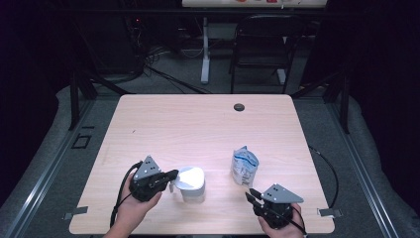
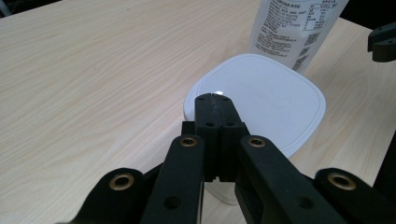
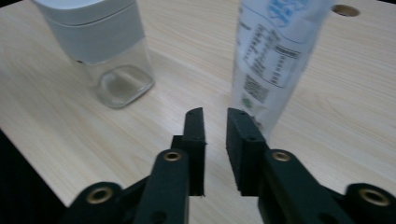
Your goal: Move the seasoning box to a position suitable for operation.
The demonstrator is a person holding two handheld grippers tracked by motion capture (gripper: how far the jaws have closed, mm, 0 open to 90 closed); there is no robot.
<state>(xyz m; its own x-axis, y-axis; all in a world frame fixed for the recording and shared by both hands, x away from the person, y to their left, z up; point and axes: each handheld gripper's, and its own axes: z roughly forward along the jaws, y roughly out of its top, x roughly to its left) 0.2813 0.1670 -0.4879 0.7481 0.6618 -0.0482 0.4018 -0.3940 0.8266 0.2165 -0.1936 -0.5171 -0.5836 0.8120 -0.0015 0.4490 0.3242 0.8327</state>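
White lid caps clear jar (image 1: 192,184) at near table (image 1: 208,129) edge. Left gripper (image 1: 171,174) rests against lid rim, jaws pressed together, nothing between; likely steadying jar. Pouch (image 1: 244,166) stands upright just right, within reach. Right gripper (image 1: 253,197) hovers short of pouch base, jaws narrowly parted, empty, likely lining up grasp.

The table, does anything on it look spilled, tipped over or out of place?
Nothing stands out. The clear square glass jar with a white lid stands upright, lid level. The white and blue printed pouch also stands upright, beside it. No spill shows on the light wooden table.
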